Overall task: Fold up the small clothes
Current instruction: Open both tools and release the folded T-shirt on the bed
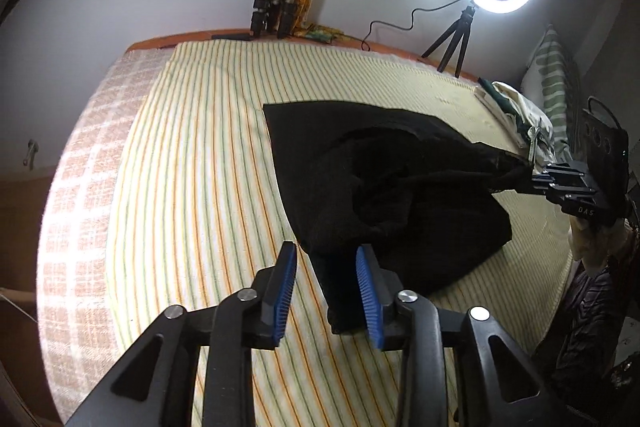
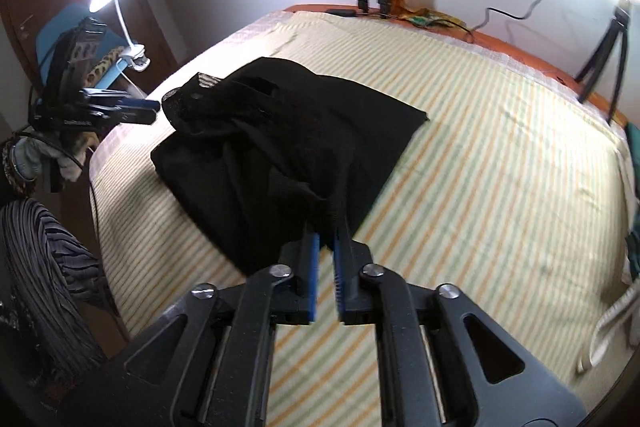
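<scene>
Left wrist view: black garment (image 1: 380, 179) half folded on bed (image 1: 192, 155), left claw (image 1: 326, 267) released beside it, right claw (image 2: 326, 231) nearly clenched around a corner, smoothing remains.

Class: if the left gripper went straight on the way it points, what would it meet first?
Probably the black garment. The left gripper has open jaws, one pad at the cloth's near edge. Just left of that lies only the striped sheet; depth is unclear.
</scene>
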Demonstrator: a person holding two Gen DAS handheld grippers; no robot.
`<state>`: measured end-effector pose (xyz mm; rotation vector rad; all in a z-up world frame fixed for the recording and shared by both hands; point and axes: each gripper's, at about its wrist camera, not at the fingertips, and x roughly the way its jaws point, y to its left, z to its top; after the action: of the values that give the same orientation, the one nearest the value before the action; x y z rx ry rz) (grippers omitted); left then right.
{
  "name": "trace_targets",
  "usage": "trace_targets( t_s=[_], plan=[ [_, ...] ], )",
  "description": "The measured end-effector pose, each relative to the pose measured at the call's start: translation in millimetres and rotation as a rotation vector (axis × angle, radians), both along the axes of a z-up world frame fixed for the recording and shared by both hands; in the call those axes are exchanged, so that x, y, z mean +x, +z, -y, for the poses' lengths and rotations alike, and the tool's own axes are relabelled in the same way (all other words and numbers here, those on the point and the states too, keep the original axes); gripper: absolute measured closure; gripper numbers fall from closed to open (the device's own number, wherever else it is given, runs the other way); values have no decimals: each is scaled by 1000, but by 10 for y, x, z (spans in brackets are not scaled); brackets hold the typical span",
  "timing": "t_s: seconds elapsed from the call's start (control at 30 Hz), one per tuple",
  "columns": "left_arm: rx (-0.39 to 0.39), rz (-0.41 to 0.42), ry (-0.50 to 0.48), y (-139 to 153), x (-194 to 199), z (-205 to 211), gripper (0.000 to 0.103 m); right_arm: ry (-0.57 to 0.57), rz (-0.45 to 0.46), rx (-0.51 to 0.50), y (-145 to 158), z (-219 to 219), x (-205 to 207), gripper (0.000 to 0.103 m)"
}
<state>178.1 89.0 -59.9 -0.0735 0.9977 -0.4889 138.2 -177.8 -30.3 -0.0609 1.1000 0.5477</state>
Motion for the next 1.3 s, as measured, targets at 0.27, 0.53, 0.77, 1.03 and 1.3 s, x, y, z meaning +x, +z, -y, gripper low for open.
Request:
trace_targets(
  t_s=[0.27,0.53,0.77,1.03,1.3],
  plan=[
    [22,52,-19,113,248,321,49,-21,4,68,88,-31,11,55],
    [106,43,-38,-103,436,477,95,-66,-26,80,-125,-78,221,79],
    [103,92,-76,36,170,332,103,29,39,56,22,-269,-5,99],
    [165,80,-219,-38,-353,233,99,197,123,-102,151,-425,-579,99],
    [104,26,-127,13,-474,-65,74,-10,-28,101,195,8,-594,71]
  ],
)
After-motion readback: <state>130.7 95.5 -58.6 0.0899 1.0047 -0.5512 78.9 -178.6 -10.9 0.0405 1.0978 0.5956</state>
